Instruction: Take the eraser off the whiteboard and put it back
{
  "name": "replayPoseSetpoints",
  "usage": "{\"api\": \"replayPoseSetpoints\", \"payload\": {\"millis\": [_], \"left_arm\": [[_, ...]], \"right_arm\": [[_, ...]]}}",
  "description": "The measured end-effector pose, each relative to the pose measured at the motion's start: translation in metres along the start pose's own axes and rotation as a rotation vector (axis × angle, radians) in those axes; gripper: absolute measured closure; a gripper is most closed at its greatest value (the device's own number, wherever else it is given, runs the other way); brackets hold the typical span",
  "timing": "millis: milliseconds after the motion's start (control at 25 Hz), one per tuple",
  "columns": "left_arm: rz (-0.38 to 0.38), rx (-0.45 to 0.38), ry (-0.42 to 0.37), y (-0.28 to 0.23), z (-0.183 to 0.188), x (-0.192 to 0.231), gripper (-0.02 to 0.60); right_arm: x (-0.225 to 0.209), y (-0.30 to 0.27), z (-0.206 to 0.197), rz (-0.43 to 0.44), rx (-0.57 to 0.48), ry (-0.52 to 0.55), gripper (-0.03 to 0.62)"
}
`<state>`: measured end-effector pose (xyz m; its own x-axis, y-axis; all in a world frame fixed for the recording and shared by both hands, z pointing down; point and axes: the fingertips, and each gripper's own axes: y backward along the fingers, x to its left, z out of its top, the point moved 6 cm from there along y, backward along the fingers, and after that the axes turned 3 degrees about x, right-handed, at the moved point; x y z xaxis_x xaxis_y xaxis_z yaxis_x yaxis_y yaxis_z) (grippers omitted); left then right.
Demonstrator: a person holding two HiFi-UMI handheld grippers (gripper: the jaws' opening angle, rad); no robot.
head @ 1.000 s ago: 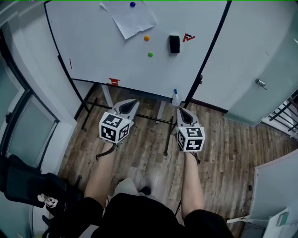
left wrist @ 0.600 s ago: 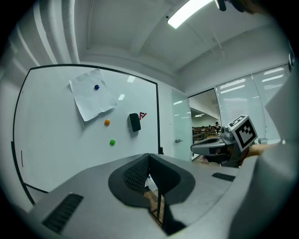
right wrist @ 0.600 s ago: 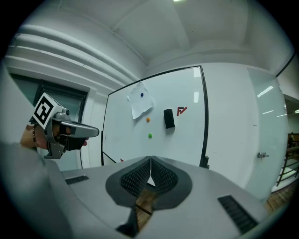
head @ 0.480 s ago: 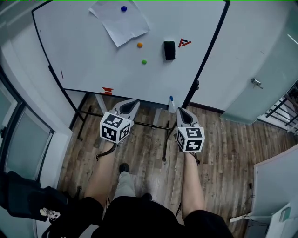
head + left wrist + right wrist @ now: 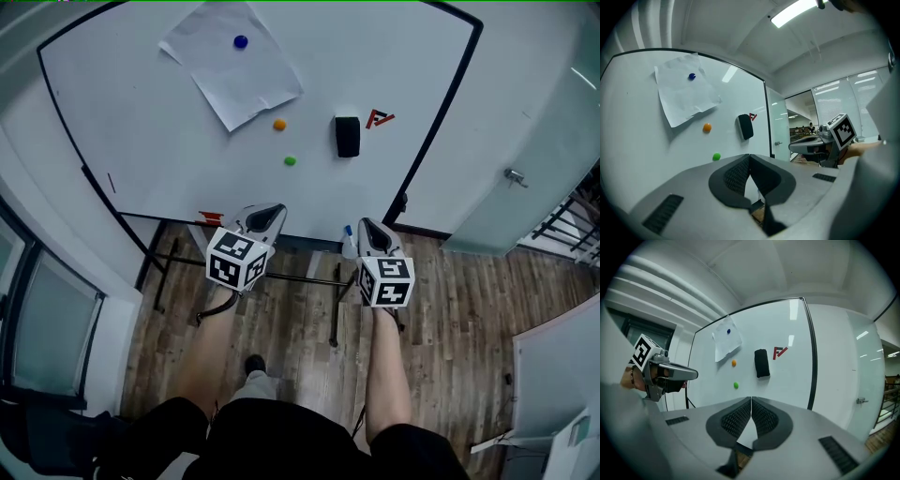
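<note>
A: Eraser, position?
B: The black eraser (image 5: 348, 136) sits upright on the whiteboard (image 5: 131, 141), right of centre, just left of a red mark (image 5: 379, 119). Neither tool touches it.

A: Left gripper?
B: Left gripper (image 5: 270, 211): jaws pressed together at the tips, nothing between them. It is held low, in front of the board's bottom edge, pointing at the board and well apart from the eraser.

A: Right gripper?
B: Right gripper (image 5: 368, 226): jaws clenched likewise, empty. In the head view it lies below the eraser, level with the left one, with a clear gap between the two.

A: Other items on the board?
B: A tilted sheet of paper (image 5: 230, 70) under a blue magnet (image 5: 241, 41). An orange magnet (image 5: 279, 124) and a green magnet (image 5: 291, 160) sit left of the eraser, below the paper's corner. Wooden floor (image 5: 450, 309) under the stand.
</note>
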<state>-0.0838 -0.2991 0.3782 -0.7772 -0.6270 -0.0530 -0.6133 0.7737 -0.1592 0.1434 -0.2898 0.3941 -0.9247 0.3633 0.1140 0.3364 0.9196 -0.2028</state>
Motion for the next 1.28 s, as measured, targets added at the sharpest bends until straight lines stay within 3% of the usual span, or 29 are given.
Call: {"api": "replayPoseSetpoints", "payload": {"millis": [520,1120,1160,1200,1280], "left_arm": [[-0.123,0.014,-0.046,-0.052,0.007,0.045,0.56],[-0.237,-0.03,-0.072,-0.075,0.022,0.092,0.56],[-0.243,-0.033,-0.066,-0.075,0.022,0.093,0.56],[-0.248,-0.033,-0.061,-0.075,0.021,0.095,0.56],[-0.253,-0.03,-0.06,-0.075,0.019,0.096,0.56]], "right_arm": [[0.0,-0.072,0.025,-0.057,0.015,-0.013,0.569],[0.005,-0.105,0.053,-0.168,-0.026,0.003,0.561],[0.005,-0.106,0.055,-0.169,-0.036,0.002,0.498],[0.006,-0.108,0.058,-0.174,-0.042,0.004,0.375],[0.005,-0.11,0.061,-0.199,-0.048,0.014,0.336]]}}
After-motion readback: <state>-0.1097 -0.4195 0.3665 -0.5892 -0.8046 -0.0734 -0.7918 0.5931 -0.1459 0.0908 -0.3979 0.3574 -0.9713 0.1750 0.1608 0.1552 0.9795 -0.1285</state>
